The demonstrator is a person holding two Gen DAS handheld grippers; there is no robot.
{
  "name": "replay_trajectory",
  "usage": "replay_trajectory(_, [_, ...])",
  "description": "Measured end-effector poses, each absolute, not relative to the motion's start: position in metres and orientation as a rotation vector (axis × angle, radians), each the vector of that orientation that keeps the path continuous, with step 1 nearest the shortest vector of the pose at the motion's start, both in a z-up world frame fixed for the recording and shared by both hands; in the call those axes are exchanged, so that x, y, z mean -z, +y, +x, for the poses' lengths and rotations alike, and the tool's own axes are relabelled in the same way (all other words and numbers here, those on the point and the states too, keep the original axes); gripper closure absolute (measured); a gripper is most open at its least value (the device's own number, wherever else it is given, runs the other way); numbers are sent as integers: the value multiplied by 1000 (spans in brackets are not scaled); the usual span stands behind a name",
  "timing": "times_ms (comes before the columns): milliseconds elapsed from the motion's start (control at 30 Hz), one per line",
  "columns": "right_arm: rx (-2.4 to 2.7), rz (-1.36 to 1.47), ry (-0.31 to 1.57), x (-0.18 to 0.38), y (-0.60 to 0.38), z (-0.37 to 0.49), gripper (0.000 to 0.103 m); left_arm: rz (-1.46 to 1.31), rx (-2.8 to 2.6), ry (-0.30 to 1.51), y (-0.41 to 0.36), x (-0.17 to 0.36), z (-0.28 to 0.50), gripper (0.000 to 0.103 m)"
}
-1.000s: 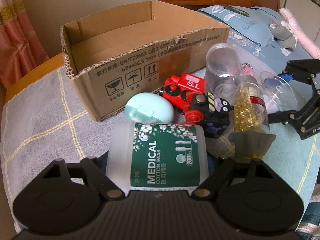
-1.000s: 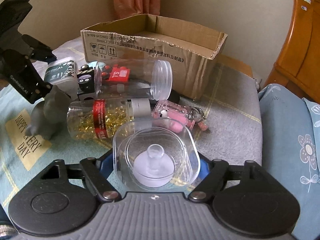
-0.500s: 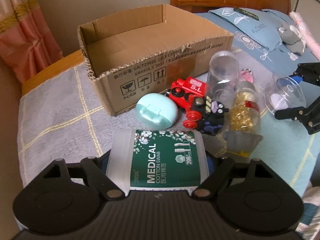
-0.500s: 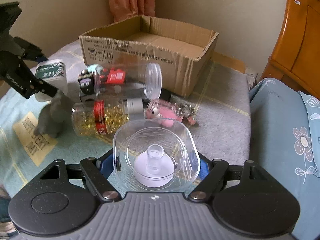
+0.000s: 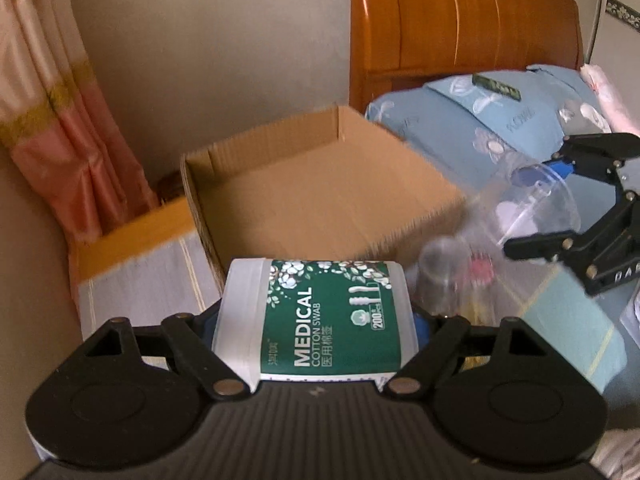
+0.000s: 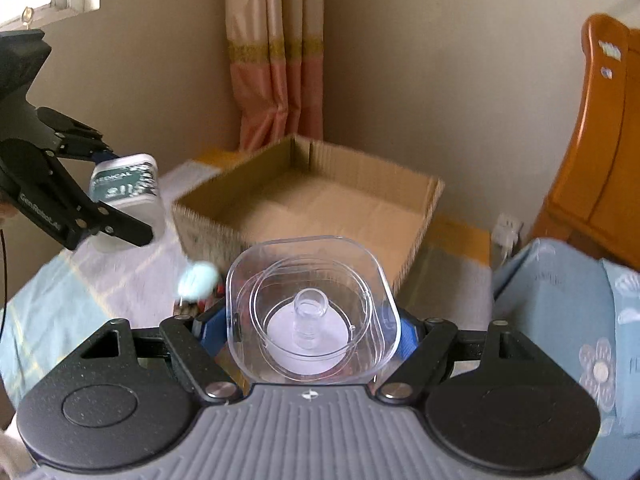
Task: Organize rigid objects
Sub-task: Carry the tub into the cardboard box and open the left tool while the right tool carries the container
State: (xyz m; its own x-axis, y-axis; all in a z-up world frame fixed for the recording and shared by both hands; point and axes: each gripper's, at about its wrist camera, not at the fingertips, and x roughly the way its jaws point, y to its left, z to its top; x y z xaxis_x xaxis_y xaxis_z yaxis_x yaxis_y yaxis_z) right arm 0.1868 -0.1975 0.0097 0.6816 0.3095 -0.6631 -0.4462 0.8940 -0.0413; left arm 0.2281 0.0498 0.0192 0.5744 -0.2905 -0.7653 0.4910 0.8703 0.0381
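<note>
Bedspread (image 6: pixel 132 276) carried cardboard box (image 5: pixel 320 200), interior bare: nothing stowed yet. My left gripper (image 5: pixel 316 320) clamped cotton swab tub (image 5: pixel 320 312), near box's front wall. My right gripper (image 6: pixel 312 320) clamped clear plastic container (image 6: pixel 312 312), before box. Mint case (image 6: pixel 199 276), other blurred items beside box remained unsorted.

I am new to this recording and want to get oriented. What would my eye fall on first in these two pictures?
First, the green MEDICAL swab tub, clamped in the left claw low in the left view. Next, the clear lidded jar, gripped by the right claw at the bottom of the right view. Behind both lies the open cardboard box, with nothing visible inside it, in front of a beige wall and a pink curtain.
</note>
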Motion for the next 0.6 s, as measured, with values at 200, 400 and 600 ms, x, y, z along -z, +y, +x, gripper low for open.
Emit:
replay_trajectory(200, [-414, -211, 700, -18, -186, 229, 21, 256, 434, 818, 38, -28, 266, 20])
replay_trajectory(400, [-403, -181, 750, -8, -181, 271, 21, 238, 393, 841, 27, -18, 308, 20])
replay_trajectory(600, [-381, -160, 795, 5, -178, 303, 21, 225, 353, 872, 21, -5, 344, 20])
